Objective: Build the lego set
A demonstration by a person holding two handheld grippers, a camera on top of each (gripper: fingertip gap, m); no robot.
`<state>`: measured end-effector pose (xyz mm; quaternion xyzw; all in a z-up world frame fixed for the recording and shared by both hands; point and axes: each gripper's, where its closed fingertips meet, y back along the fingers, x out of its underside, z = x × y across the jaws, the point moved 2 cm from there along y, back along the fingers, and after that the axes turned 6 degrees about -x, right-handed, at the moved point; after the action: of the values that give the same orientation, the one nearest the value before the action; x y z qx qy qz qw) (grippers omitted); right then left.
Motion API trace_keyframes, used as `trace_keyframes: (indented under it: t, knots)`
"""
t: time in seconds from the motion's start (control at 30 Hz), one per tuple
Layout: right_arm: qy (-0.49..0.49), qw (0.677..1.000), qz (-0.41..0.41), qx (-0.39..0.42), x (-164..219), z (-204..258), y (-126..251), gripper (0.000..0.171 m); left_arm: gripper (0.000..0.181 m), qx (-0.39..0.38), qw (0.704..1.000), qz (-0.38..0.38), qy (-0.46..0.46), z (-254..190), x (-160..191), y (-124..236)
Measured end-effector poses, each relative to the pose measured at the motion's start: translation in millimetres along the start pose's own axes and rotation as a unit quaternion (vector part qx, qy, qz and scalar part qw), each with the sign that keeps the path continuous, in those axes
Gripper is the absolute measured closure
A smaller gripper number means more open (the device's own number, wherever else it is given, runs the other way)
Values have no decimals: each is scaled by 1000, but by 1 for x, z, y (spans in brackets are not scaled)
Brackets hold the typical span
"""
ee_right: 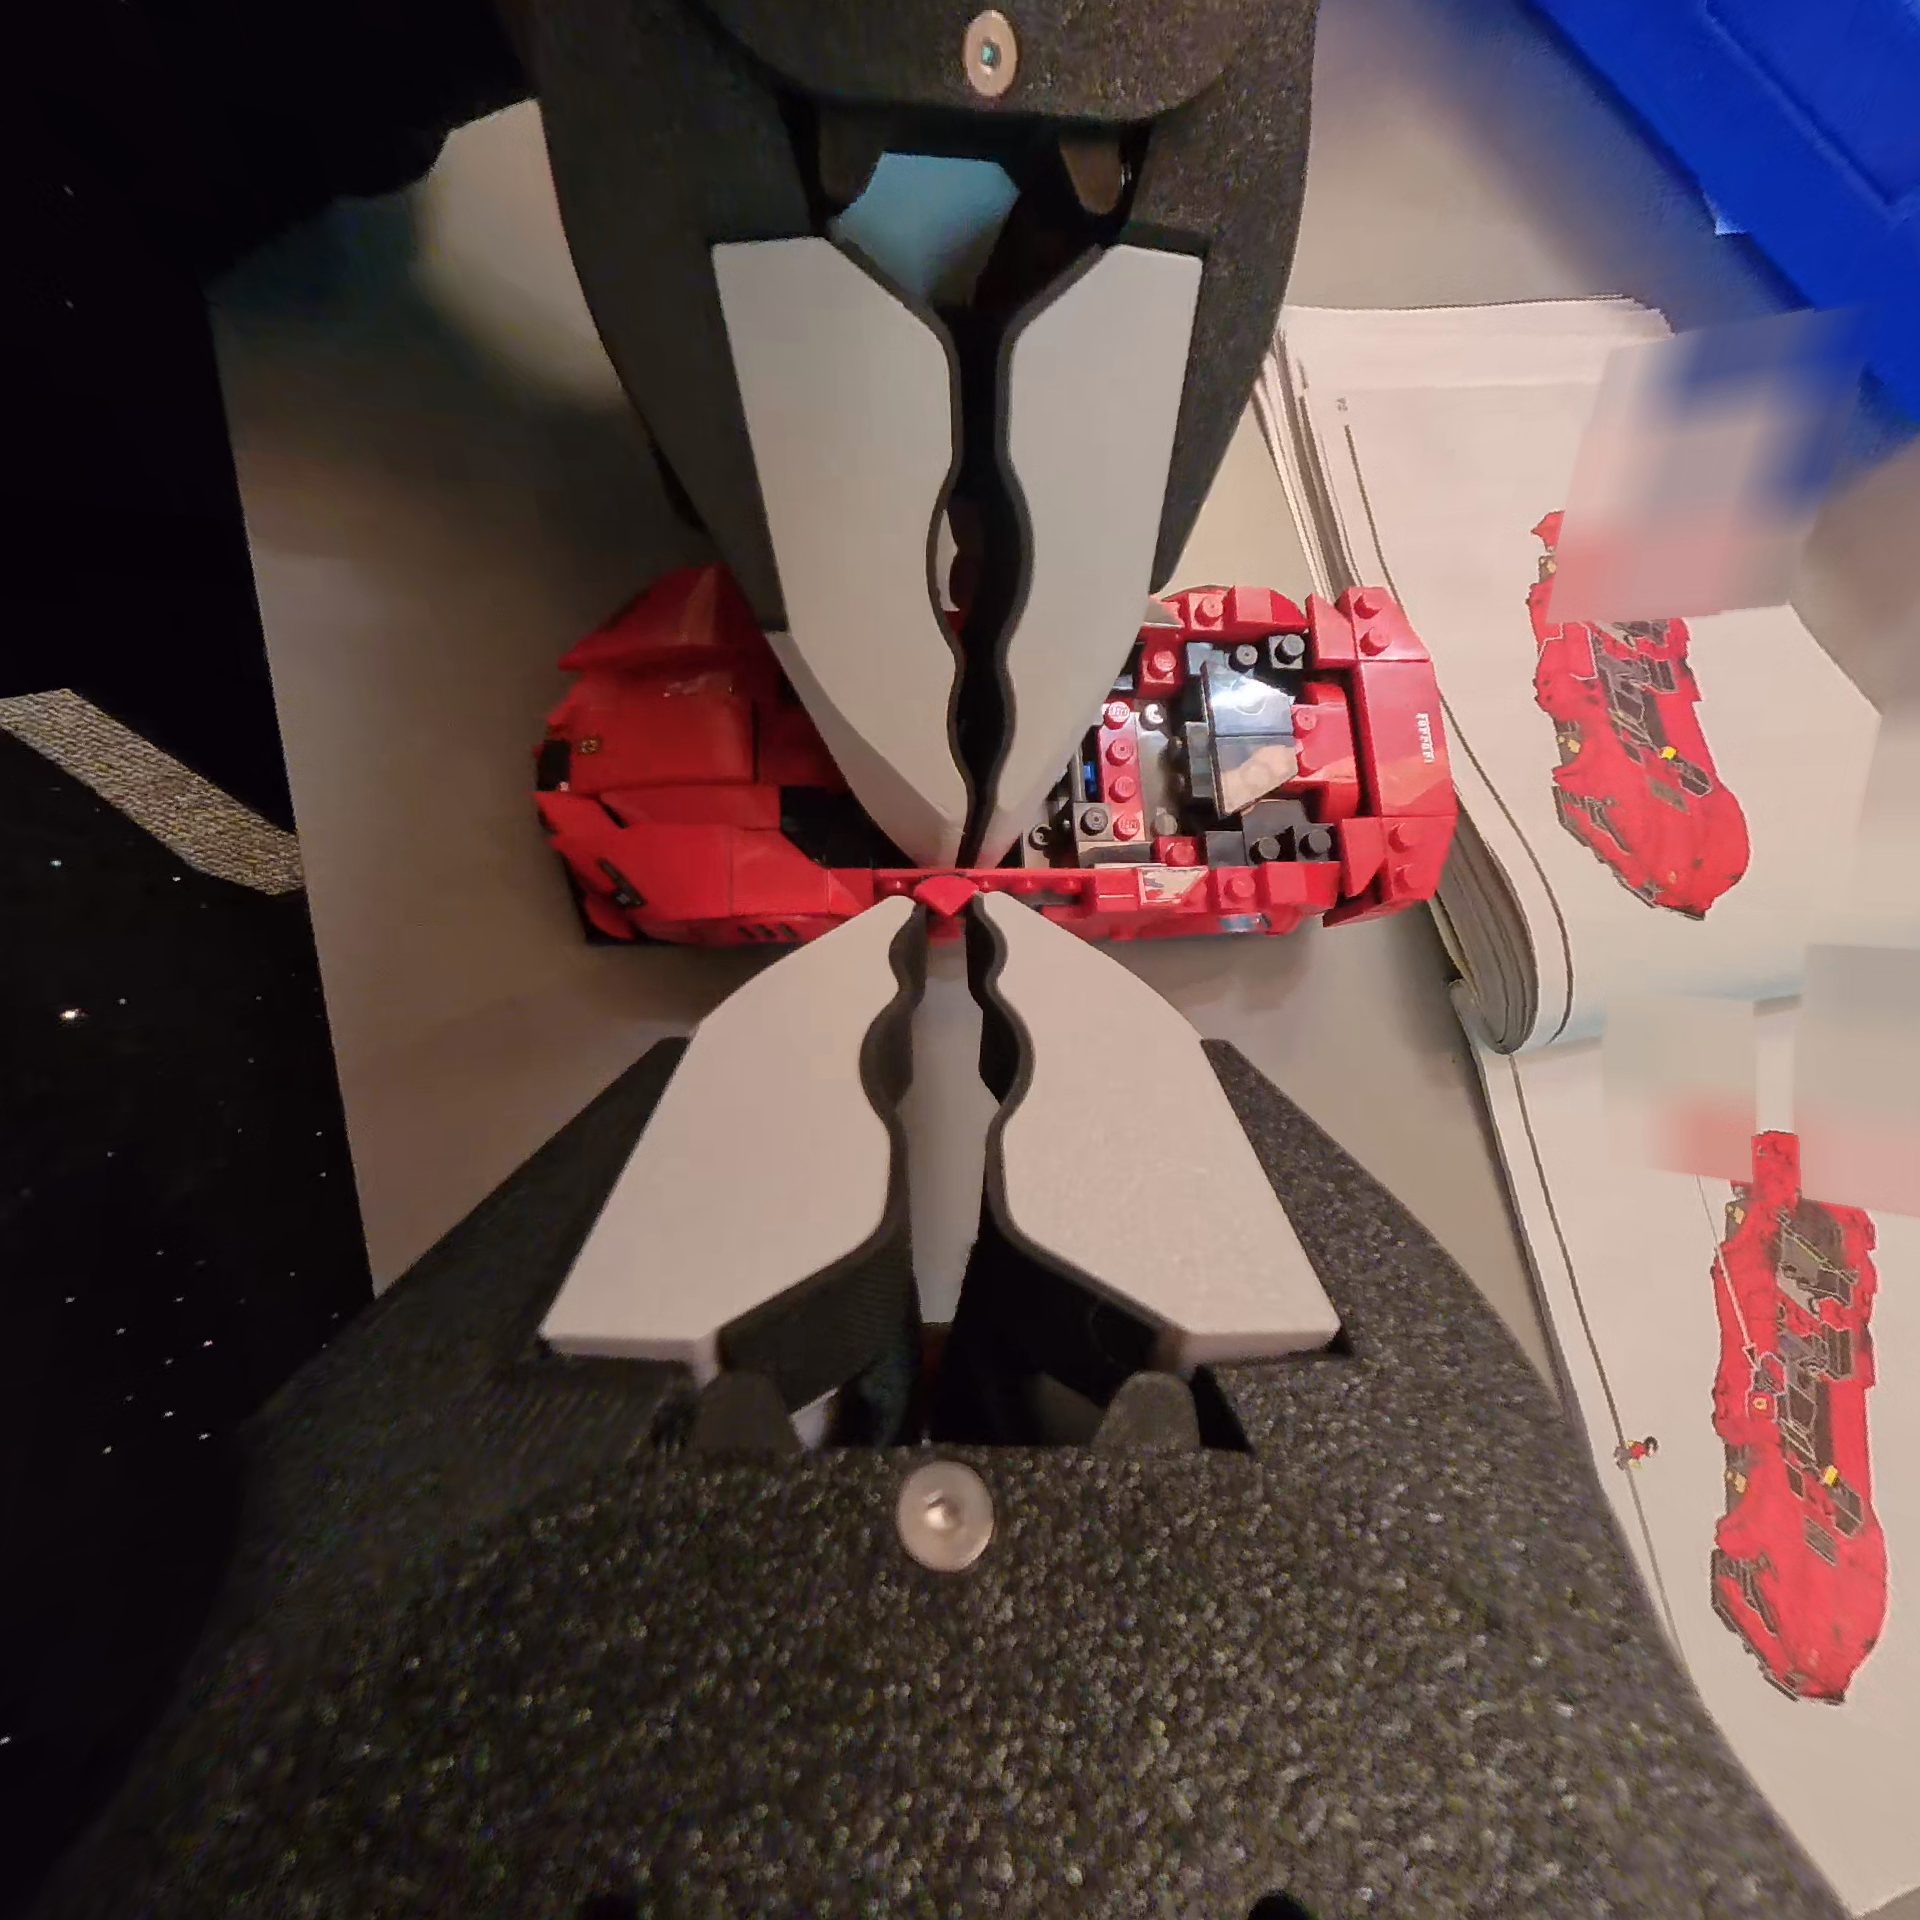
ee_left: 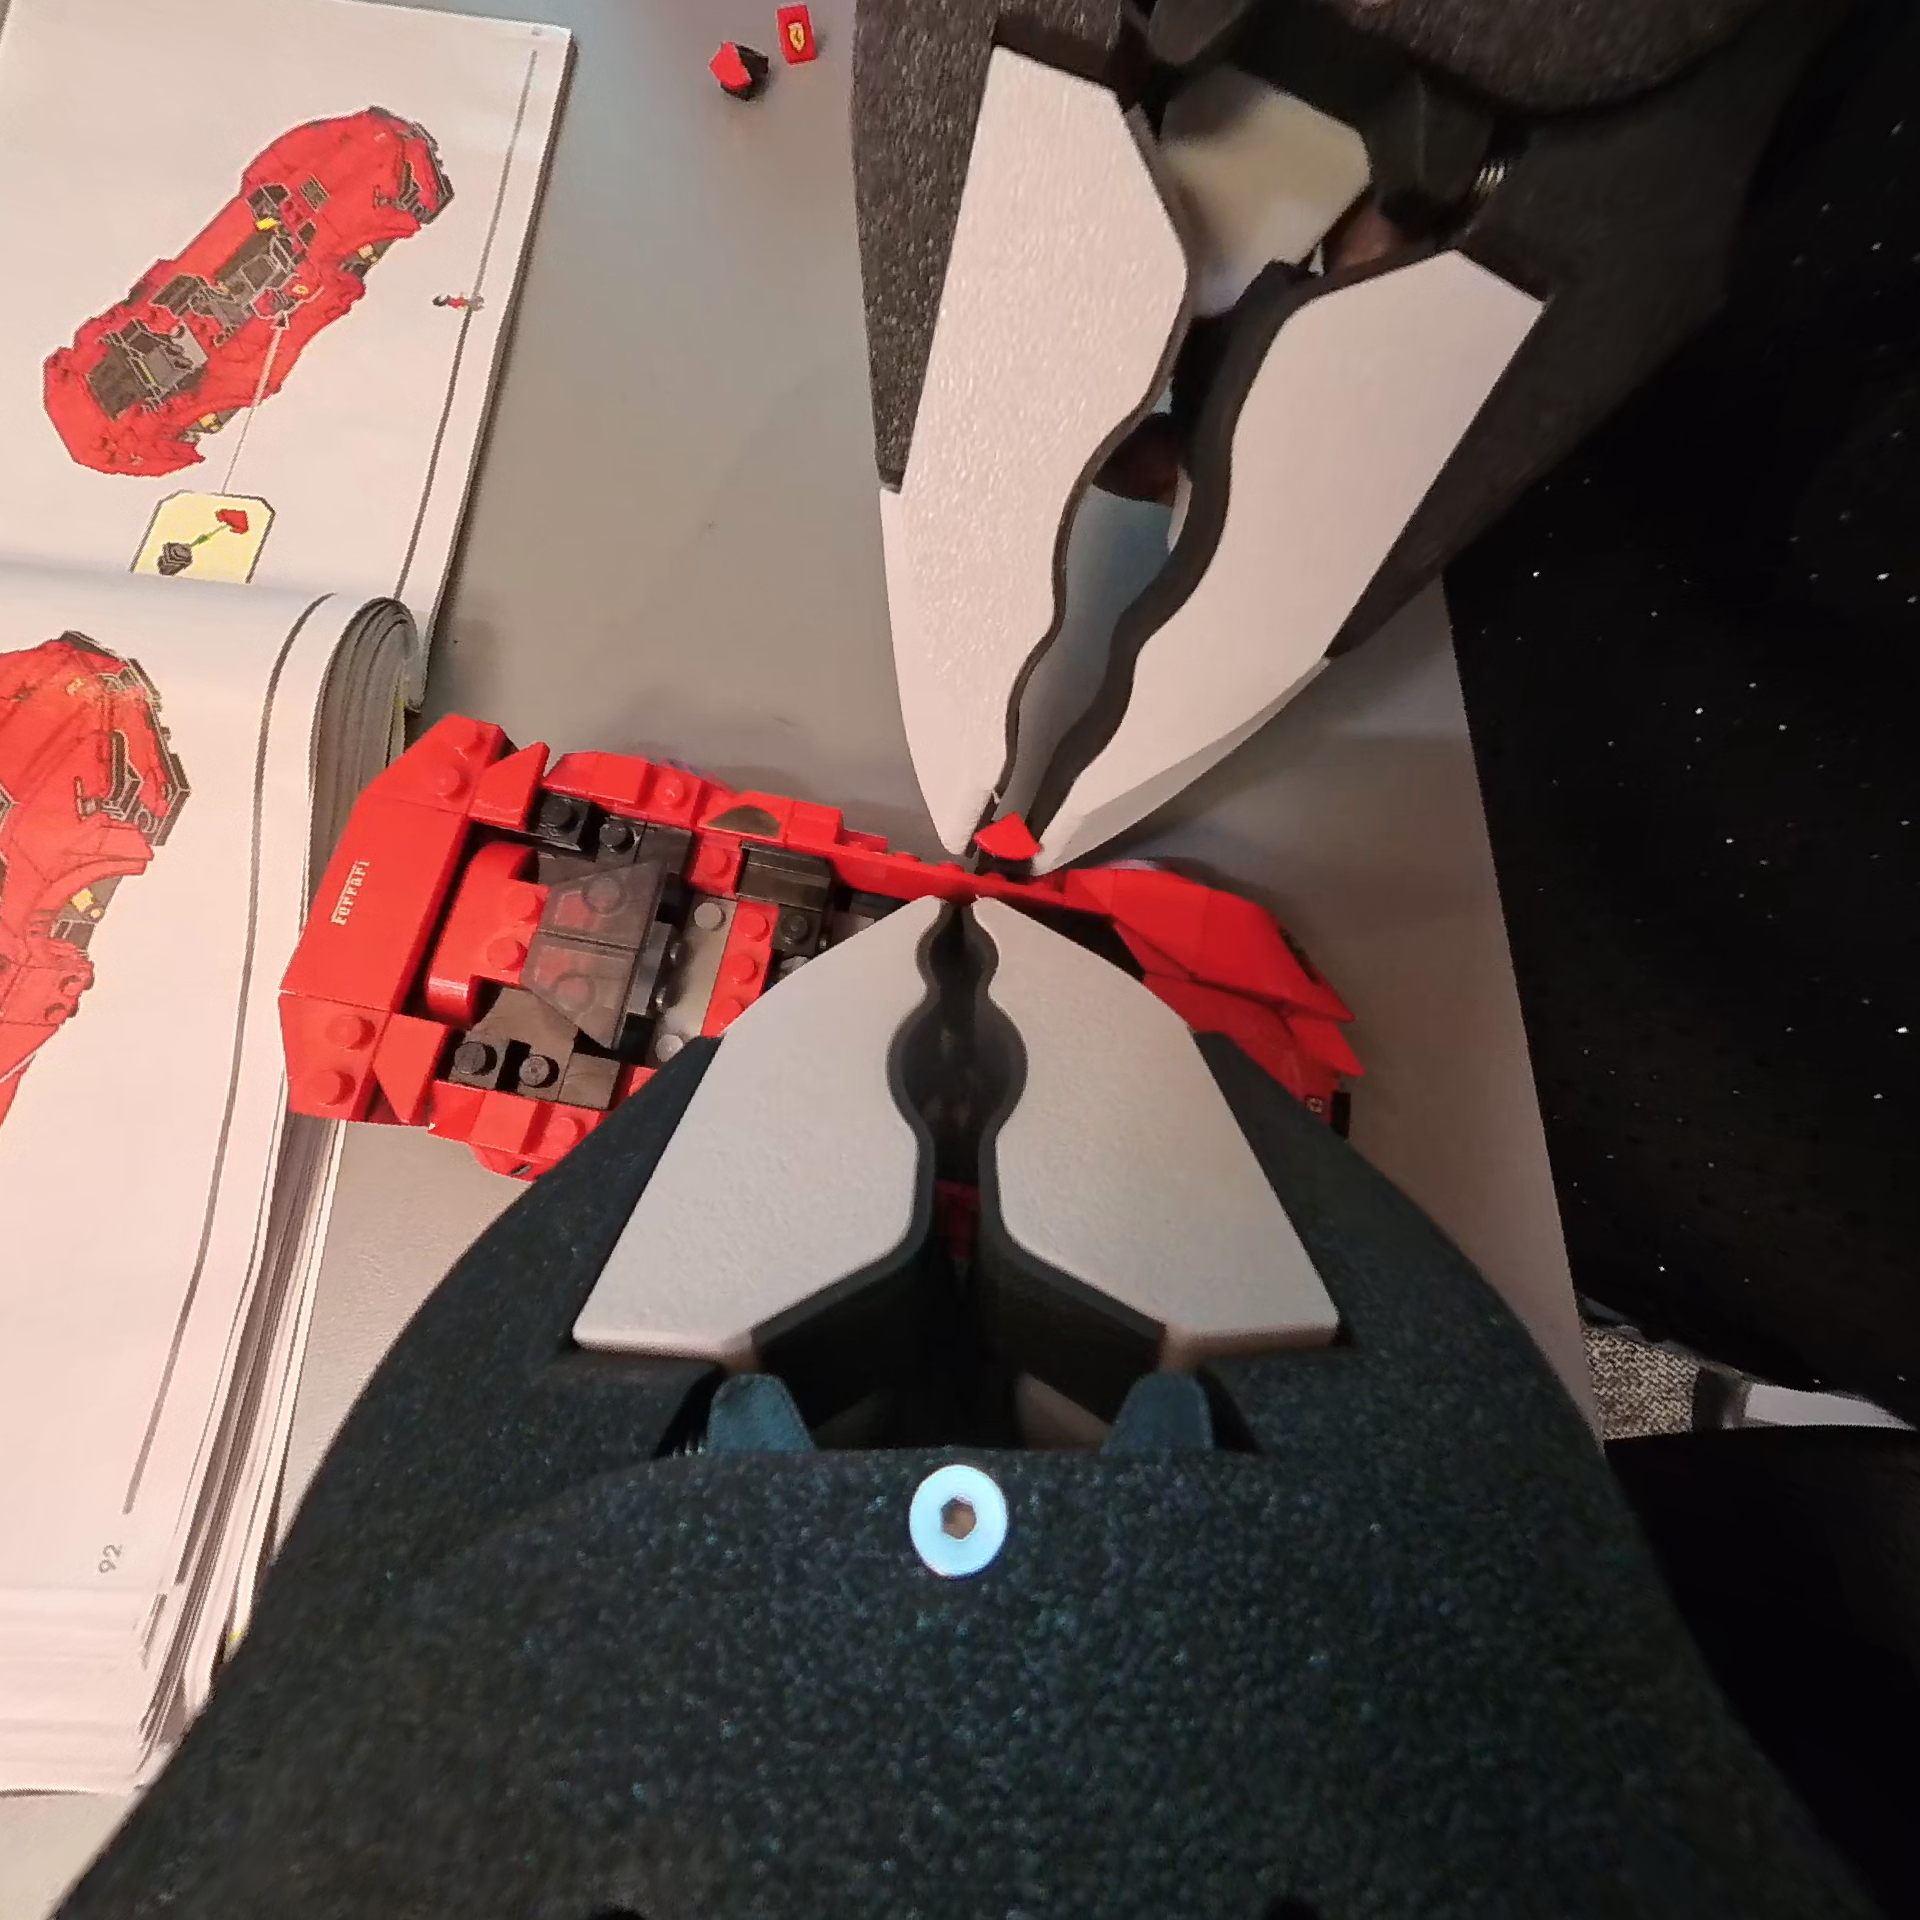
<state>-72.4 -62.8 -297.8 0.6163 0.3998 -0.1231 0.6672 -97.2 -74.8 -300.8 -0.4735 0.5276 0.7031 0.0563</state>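
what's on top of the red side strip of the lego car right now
A small red piece sits on the red car side strip, between the right gripper tips. The left gripper meets it opposite. Its seating underneath is hidden.

hobby desk – grey tabletop, open instruction booklet, blue bin

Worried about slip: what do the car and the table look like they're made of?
Red car: looks like hard moulded plastic, glossy, with studs and highlights on the bricks. Table: smooth matt grey top, probably laminate; cannot tell for sure.
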Motion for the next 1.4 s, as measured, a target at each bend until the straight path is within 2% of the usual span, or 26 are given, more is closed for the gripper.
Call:
trace_keyframes:
  t: [0.2, 0.3, 0.43, 0.57, 0.67, 0.77, 0.83, 1.03, 1.13, 1.27, 1.4]
  knots:
    - [-5, 1000, -10, -5, 0, 0, 0, 164, 181, -5, 1000, 1, 3, 1, 0, -1]
    - [-18, 999, -28, -20, 1, -2, 1, 164, 172, -12, 1000, -7, 13, 4, 1, 1]
    - [-59, 995, -69, -31, 7, -15, 20, 164, 169, -17, 999, -28, 22, 6, -3, 10]
    - [-69, 996, -62, 16, 27, -33, 56, 164, 168, -47, 997, -48, 34, 9, -13, 21]
    - [-104, 993, -25, 49, 58, -49, 87, 164, 160, -90, 992, -73, 49, 7, -28, 31]
    - [-136, 989, 8, 65, 89, -53, 105, 164, 159, -128, 986, -81, 64, 1, -46, 24]
    - [-146, 987, 18, 68, 103, -51, 109, 164, 157, -131, 985, -83, 77, -7, -60, 13]
    - [-157, 985, 17, 69, 124, -49, 105, 164, 157, -107, 986, -69, 109, -24, -95, -53]
    - [-141, 987, 24, 67, 129, -50, 102, 163, 166, -98, 983, -81, 130, -21, -111, -80]
    - [-134, 989, 25, 57, 135, -50, 99, 163, 174, -100, 983, -55, 141, -10, -117, -106]
    - [-135, 989, 21, 48, 139, -53, 99, 163, 176, -119, 988, -11, 100, -6, -120, -121]
